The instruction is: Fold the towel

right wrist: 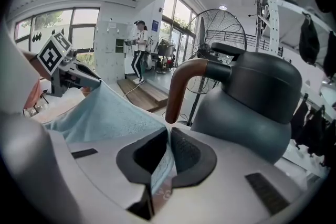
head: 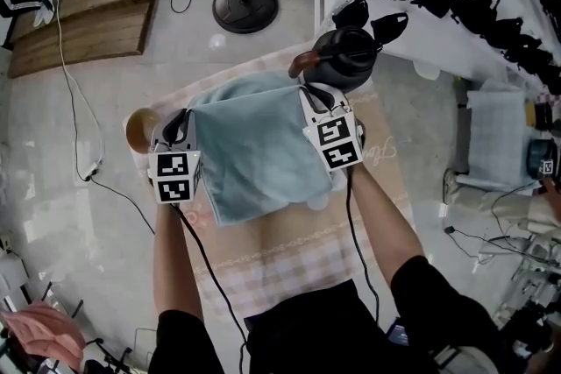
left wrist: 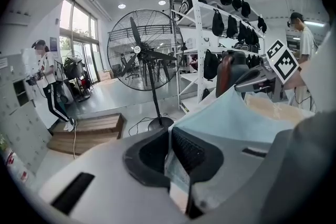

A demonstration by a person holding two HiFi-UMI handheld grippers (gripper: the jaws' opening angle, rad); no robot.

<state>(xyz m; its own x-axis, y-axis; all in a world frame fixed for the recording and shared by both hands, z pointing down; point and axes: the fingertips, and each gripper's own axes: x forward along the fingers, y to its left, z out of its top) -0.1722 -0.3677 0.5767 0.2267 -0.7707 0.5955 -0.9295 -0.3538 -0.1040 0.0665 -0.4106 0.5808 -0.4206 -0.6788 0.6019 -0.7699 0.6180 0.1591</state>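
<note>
Left gripper: jaws nearly together, pinching one corner of the towel; a strip of cloth shows between the pads.
Left gripper, head view: it sits at the towel's left edge, its marker cube toward the person.
Right gripper: jaws nearly together, clamped on another corner of the towel; the cloth runs down between the pads.
Right gripper, head view: it sits at the towel's right edge, just beside the kettle.
Towel: light blue, spread between the two grippers above the table. It widens toward the person. Whether its near edge rests on the table I cannot tell.
Table: covered with a pale pink checked cloth, partly under the towel.
Kettle: dark grey with a brown handle, upright at the far end of the table. It fills the right gripper view, close to the jaws.
Cup: round and brown, at the table's left edge, just beside the left gripper.
Fan: stands on the floor beyond the table; its round cage shows in the left gripper view.
Pallet: wooden, on the floor at far left.
Shelf: white, hung with black caps.
</note>
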